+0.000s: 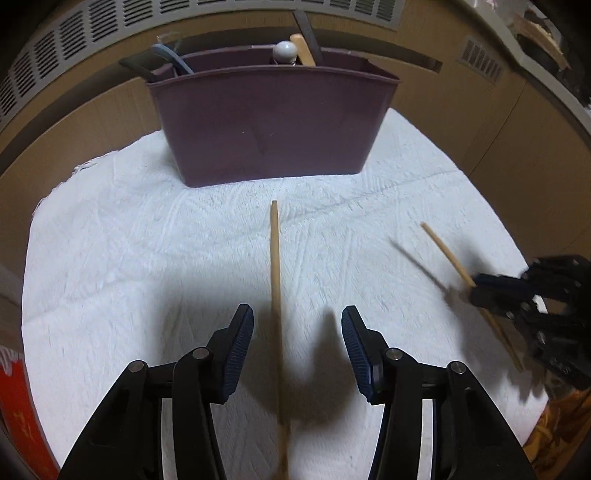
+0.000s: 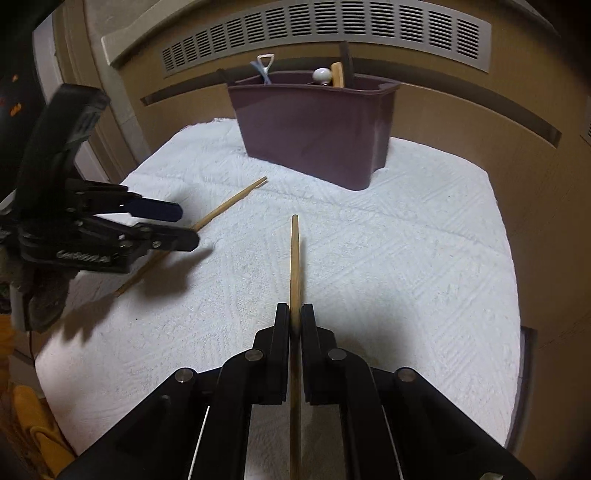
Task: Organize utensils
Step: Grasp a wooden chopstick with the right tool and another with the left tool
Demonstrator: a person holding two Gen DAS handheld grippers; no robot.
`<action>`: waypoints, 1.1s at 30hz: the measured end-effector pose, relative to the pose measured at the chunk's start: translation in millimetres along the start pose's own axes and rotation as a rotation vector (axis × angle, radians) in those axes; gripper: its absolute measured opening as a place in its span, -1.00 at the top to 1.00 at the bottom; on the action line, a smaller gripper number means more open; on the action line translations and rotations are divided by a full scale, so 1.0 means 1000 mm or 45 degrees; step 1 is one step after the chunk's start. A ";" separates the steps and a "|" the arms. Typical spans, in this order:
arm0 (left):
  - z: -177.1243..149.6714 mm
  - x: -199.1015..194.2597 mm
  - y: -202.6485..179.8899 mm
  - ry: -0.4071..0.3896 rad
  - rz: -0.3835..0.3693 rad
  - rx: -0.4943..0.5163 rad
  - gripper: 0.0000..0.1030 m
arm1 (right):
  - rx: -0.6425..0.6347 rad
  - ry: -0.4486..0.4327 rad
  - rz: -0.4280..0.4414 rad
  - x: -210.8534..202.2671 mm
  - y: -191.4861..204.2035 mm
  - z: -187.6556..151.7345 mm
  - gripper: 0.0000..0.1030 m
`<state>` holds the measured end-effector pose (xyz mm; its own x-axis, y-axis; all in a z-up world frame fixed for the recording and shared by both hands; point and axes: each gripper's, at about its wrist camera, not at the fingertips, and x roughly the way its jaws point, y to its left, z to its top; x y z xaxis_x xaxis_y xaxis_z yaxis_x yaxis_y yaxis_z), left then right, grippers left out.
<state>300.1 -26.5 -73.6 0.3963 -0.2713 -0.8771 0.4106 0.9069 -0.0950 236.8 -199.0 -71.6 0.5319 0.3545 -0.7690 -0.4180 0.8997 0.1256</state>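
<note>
A purple utensil caddy (image 1: 269,122) stands at the far edge of a white towel (image 1: 147,258) and holds several utensils; it also shows in the right wrist view (image 2: 314,125). One wooden chopstick (image 1: 275,280) lies on the towel between the spread fingers of my open left gripper (image 1: 297,325); in the right wrist view that chopstick (image 2: 229,205) lies under the left gripper (image 2: 186,223). My right gripper (image 2: 294,317) is shut on a second chopstick (image 2: 294,258) and holds it just above the towel; the left wrist view shows it at the right (image 1: 476,286) with its chopstick (image 1: 445,253).
A beige wall with a grey vent grille (image 2: 325,33) rises right behind the caddy. A red box (image 1: 18,398) sits off the towel's left edge. Yellow cloth (image 2: 33,435) lies beyond the towel at lower left.
</note>
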 end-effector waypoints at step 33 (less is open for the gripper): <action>-0.003 -0.026 -0.031 -0.144 0.032 0.002 0.89 | 0.084 -0.111 0.012 -0.036 0.009 -0.010 0.88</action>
<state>274.7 -46.1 -49.6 0.4964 -0.2832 -0.8206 0.4006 0.9134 -0.0729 207.0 -206.1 -49.2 0.5914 0.3815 -0.7104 -0.3757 0.9099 0.1758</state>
